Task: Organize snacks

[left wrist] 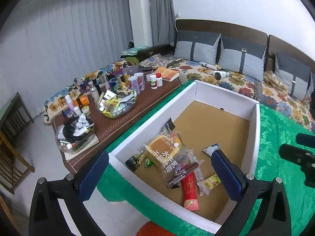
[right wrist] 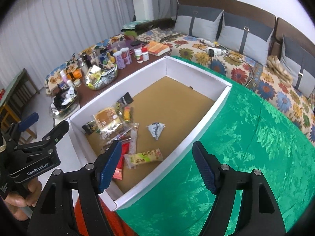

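Hovering with jaws spread and nothing held, the left claw (left wrist: 160, 174) and right claw (right wrist: 156, 166) overlook the white box (right wrist: 196, 68). Snacks (right wrist: 110, 121) cluster at its nine-o'clock end; any grasp should pinch a wrapper edge, not the soft bread.

Grey pleated curtains (left wrist: 65, 39), white wall (left wrist: 236, 0), brown-backed sofa (left wrist: 226, 27) with grey cushions (left wrist: 196, 47) and floral cover (left wrist: 246, 86), pale floor (left wrist: 41, 129).

"GenRobot.AI" — left gripper (right wrist: 42, 129), "水牛乳千层吐司" — toast packet (left wrist: 164, 151)

The box's (right wrist: 196, 145) far half lies bare; snack packets (right wrist: 116, 125) crowd its near left; green cloth (right wrist: 246, 147) right lies open.
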The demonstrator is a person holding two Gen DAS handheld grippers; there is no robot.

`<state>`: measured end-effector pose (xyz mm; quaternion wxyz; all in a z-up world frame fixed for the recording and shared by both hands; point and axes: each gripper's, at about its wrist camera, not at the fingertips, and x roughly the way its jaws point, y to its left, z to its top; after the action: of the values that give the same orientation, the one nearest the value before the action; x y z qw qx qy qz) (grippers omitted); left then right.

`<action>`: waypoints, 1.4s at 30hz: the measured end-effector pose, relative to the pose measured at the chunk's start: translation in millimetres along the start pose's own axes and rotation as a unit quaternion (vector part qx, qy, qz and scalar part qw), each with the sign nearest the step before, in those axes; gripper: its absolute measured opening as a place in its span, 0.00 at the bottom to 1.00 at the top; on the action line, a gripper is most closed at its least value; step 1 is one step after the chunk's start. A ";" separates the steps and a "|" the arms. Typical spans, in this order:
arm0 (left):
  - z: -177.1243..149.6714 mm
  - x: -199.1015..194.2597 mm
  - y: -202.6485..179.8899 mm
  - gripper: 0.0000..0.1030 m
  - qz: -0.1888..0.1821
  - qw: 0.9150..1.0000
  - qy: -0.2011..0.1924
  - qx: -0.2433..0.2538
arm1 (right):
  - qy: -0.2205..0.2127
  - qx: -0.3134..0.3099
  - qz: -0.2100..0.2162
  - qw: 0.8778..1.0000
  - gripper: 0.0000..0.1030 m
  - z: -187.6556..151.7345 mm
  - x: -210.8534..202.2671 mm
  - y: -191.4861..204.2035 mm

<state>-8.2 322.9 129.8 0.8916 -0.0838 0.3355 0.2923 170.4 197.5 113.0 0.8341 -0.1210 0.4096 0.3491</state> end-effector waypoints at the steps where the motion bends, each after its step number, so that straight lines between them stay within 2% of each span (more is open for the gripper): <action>1: 0.3 -1.3 1.8 1.00 -0.007 1.000 0.000 -0.004 | 0.000 -0.002 -0.001 1.000 0.75 0.1 -0.1 1.5; 5: 3.7 -6.1 6.7 1.00 -0.015 1.000 -0.012 -0.010 | -0.006 -0.011 -0.008 1.000 0.75 -1.9 -2.0 8.6; 8: 3.9 -9.2 7.7 1.00 0.001 1.000 -0.012 -0.007 | -0.009 -0.016 -0.011 1.000 0.75 -2.5 -2.9 11.6; 12: 3.4 -5.8 7.0 1.00 0.017 1.000 0.008 -0.003 | -0.011 -0.020 -0.014 1.000 0.75 -2.4 -3.1 14.0; 15: 1.7 -6.5 8.1 1.00 0.026 1.000 0.004 -0.002 | -0.011 -0.026 -0.018 0.999 0.75 -1.9 -3.3 15.8; 22: 3.5 -9.9 13.4 1.00 0.016 1.000 -0.002 -0.011 | -0.010 -0.029 -0.016 0.999 0.75 -2.3 -2.9 16.8; 29: 4.8 -4.1 11.5 1.00 0.016 1.000 0.005 -0.006 | -0.008 -0.028 -0.012 1.000 0.75 -1.1 -2.0 19.9; 35: 4.3 1.1 11.7 1.00 -0.006 1.000 0.023 -0.020 | -0.009 -0.030 -0.010 0.999 0.75 -0.3 -2.0 21.6; 42: 3.4 3.3 12.1 1.00 -0.009 0.999 0.026 -0.021 | -0.007 -0.031 -0.008 0.999 0.75 -1.0 -1.5 23.4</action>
<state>-11.4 335.5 130.9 0.8834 -0.1128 0.3515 0.2887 153.2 213.3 115.5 0.8353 -0.1472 0.3923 0.3559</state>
